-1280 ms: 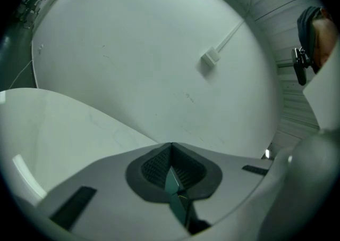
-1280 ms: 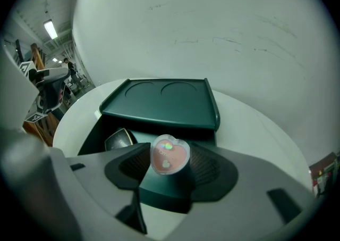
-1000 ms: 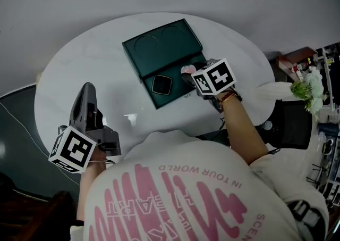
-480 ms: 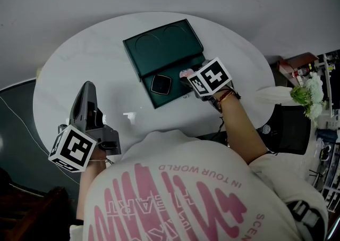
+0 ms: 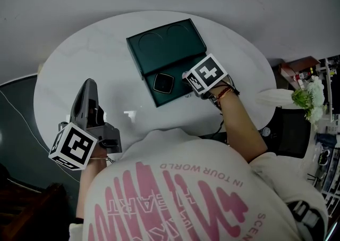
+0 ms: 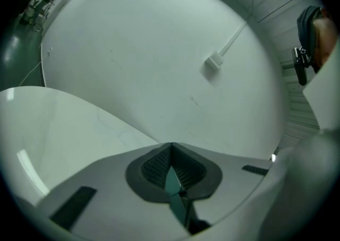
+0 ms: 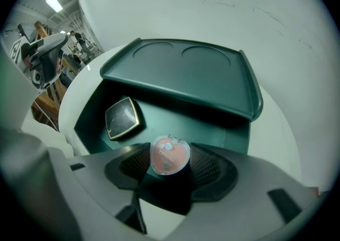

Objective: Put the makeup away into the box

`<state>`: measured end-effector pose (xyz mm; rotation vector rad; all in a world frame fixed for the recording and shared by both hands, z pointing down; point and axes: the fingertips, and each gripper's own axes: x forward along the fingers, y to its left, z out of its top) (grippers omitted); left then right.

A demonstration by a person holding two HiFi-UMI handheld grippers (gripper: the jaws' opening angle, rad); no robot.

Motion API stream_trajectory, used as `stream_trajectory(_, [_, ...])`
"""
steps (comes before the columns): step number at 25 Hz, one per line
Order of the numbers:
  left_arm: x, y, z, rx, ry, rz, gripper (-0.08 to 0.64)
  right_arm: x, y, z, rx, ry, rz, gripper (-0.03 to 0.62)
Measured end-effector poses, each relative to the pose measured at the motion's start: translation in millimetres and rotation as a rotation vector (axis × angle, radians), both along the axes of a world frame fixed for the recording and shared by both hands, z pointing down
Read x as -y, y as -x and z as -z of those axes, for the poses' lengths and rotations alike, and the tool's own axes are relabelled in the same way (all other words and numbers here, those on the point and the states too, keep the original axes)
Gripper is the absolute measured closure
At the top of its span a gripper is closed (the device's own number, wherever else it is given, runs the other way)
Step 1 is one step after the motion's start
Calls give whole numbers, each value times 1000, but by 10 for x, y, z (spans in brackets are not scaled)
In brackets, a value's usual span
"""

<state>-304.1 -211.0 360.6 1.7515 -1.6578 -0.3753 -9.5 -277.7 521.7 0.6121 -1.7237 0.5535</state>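
Your right gripper pinches the pink heart compact over the green box's open tray, at 3 o'clock on the table. Your left gripper, pressed together and empty, rests at 8 o'clock.

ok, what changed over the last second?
The right tongs rolled a little and edged left over the open box, still clamped on the pink heart case. Nothing was let go or picked up. The left tongs stayed shut and empty over the table edge, and the black square compact stayed in the box.
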Motion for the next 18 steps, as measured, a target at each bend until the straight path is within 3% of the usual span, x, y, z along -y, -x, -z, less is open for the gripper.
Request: stream_trajectory(18, [1,26,-3,-4,4,4,558,-10,-34,-63,-78,26,16,354])
